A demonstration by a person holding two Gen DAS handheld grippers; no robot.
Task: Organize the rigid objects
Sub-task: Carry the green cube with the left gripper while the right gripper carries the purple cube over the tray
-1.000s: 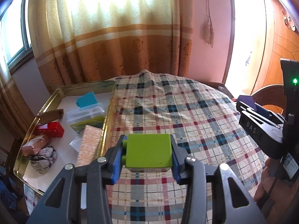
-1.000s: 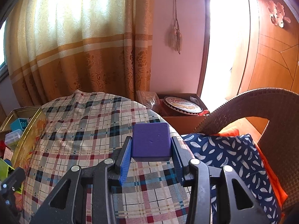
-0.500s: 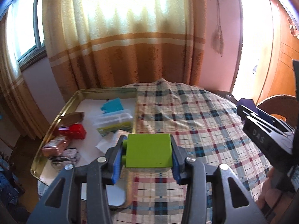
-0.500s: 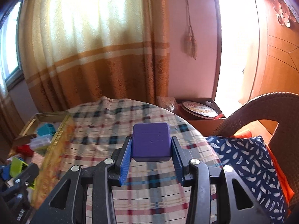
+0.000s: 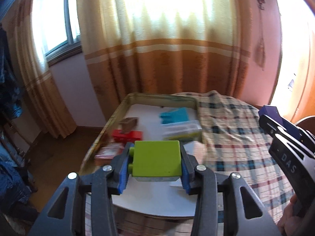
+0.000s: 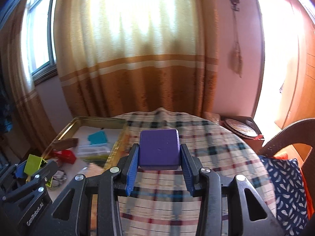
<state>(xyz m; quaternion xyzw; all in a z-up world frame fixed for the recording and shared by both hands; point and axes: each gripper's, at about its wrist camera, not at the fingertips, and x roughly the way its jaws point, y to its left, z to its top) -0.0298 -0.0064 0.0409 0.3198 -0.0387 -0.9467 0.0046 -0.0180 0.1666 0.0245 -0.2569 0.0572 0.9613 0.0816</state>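
Observation:
My left gripper (image 5: 155,161) is shut on a lime green block (image 5: 156,160), held in the air above the near part of a gold-rimmed tray (image 5: 157,96). In the right wrist view my right gripper (image 6: 159,154) is shut on a purple block (image 6: 159,149), which hangs above the checked tablecloth (image 6: 206,153) just right of the tray (image 6: 116,147). The left gripper (image 6: 29,167) with the green block (image 6: 33,163) shows at that view's lower left. The right gripper (image 5: 275,122) and its purple block (image 5: 270,111) show at the right edge of the left wrist view.
On the tray's white liner lie a teal block (image 5: 174,115), a clear plastic case (image 5: 181,130), a red block (image 5: 128,135), a brown block (image 5: 129,123) and a copper-coloured tin (image 5: 109,153). A wicker chair (image 6: 289,135) with a feather-print cushion (image 6: 289,186) stands at the right.
Both grippers have swung left toward the tray and risen a little, each still holding its block. The tray now sits directly ahead of the left gripper instead of at its left.

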